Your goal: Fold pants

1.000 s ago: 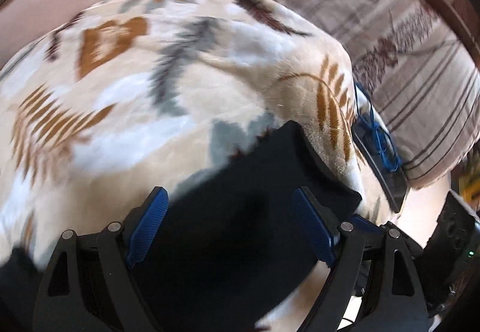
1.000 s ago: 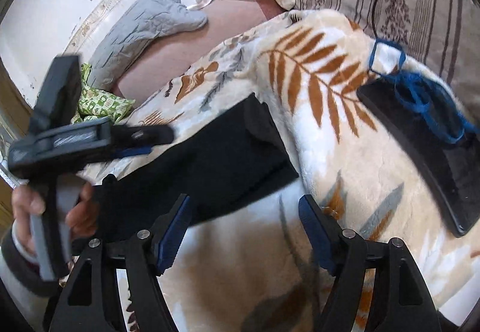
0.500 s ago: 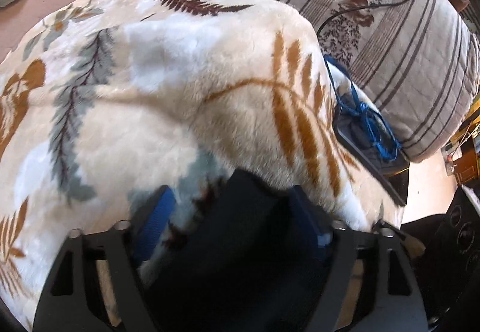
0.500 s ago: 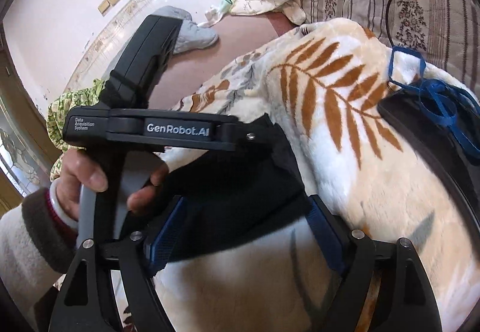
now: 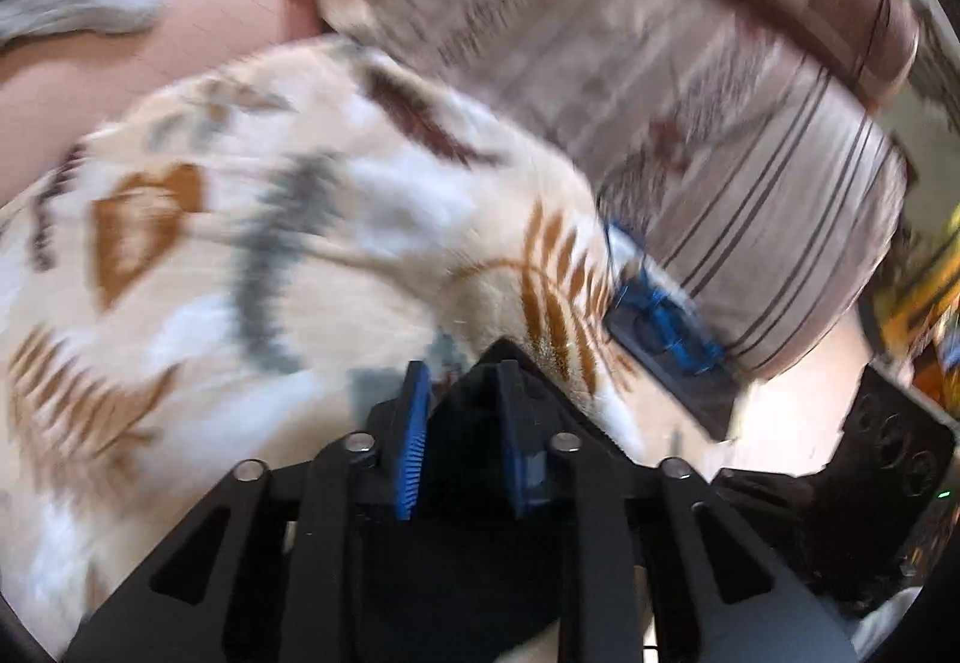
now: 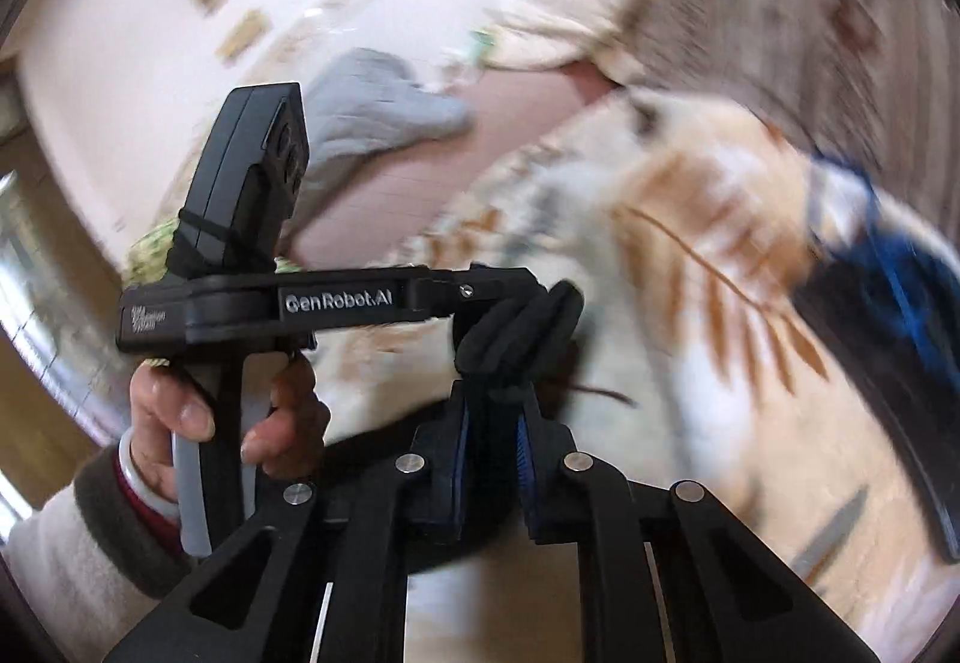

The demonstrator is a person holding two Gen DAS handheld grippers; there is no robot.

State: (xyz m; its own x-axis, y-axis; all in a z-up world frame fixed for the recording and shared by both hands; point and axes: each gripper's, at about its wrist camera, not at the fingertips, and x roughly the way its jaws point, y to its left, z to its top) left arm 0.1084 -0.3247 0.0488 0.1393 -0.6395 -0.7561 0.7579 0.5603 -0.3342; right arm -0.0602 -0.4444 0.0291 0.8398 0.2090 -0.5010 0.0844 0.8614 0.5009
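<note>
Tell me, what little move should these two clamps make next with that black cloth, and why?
Probably lift together. The left gripper and right gripper are both closing their jaws on bunched edges of the black fabric pants, side by side above the fluffy cream leaf-patterned blanket. Raising the edge clear should let it carry over for a fold.

"GenRobot.AI" stands in white on the black left tool [image 6: 516, 327]; its smaller label is unreadable.

The black fabric pants [image 5: 480, 393] lay on the leaf-patterned fleece blanket [image 5: 240, 273], with the striped cushion [image 5: 750, 183] behind it.
</note>
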